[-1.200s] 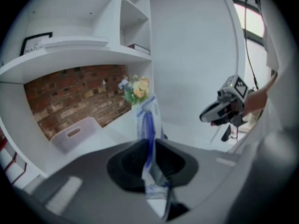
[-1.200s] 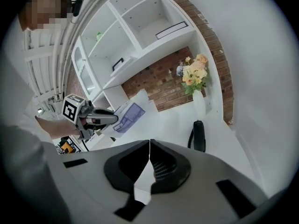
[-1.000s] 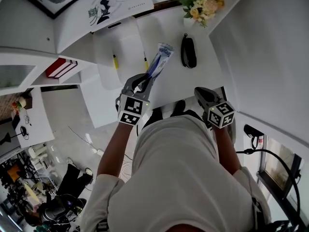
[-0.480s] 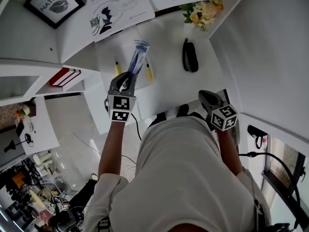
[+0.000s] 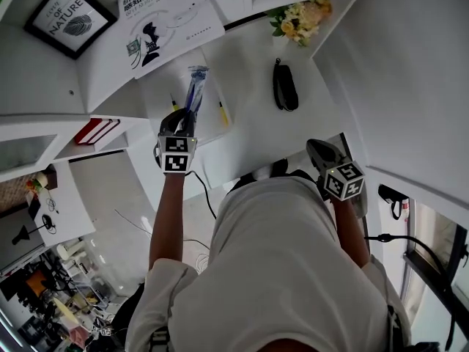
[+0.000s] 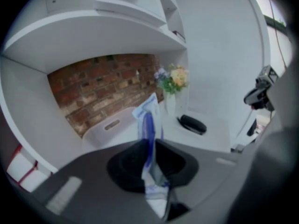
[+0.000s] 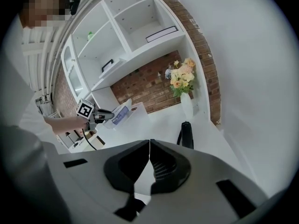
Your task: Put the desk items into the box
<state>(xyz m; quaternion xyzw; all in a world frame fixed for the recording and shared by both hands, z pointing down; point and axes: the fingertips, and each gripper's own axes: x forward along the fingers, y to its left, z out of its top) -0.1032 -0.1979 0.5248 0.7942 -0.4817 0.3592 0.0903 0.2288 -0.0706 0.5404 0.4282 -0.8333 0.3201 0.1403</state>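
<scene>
At far left, a black-framed print (image 5: 69,17) reads "NATURE". The white booklet (image 5: 165,17) beside it carries characters too small to read. The left gripper (image 5: 183,119) pinches the lower end of a clear plastic packet with a blue item inside (image 5: 196,83). The packet juts forward past the jaw tips, above the white plastic box (image 5: 207,114), where two yellow pens (image 5: 222,113) lie. A black oblong case (image 5: 284,86) rests on the white desk (image 5: 253,127), right of the box. The right gripper (image 5: 315,147) hangs near the desk's edge, jaws pressed together on nothing.

Bright even daylight, fisheye-warped dark edges, soft foreground blur
</scene>
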